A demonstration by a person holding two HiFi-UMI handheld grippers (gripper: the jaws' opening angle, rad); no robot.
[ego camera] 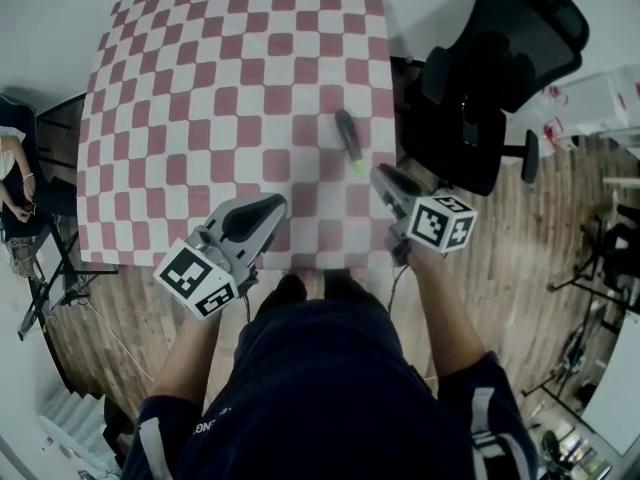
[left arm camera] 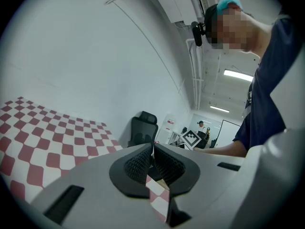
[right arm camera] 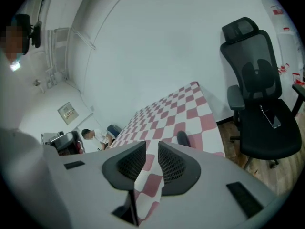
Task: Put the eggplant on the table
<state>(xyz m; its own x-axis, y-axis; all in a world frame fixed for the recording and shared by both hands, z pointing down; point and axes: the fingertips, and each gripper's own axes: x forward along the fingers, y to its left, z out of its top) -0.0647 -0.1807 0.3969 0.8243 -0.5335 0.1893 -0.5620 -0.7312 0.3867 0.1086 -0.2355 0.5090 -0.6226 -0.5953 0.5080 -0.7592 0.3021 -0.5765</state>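
Note:
The eggplant (ego camera: 348, 138), dark and slim with a green stem end, lies on the red-and-white checked table (ego camera: 200, 88) near its right edge. My right gripper (ego camera: 381, 174) hovers just short of the stem end, above the table's front right corner. Its jaws stand a little apart with nothing between them. The right gripper view shows the eggplant (right arm camera: 182, 138) as a dark lump just past the right gripper (right arm camera: 152, 143). My left gripper (ego camera: 272, 206) hangs over the table's front edge to the left, away from the eggplant. In the left gripper view the left gripper (left arm camera: 152, 147) has its pads meeting at the tips, empty.
A black office chair (ego camera: 500, 68) stands close to the table's right side on the wooden floor. A seated person (ego camera: 15, 183) and dark stands (ego camera: 60, 268) are at the left. The rest of the checked cloth is bare.

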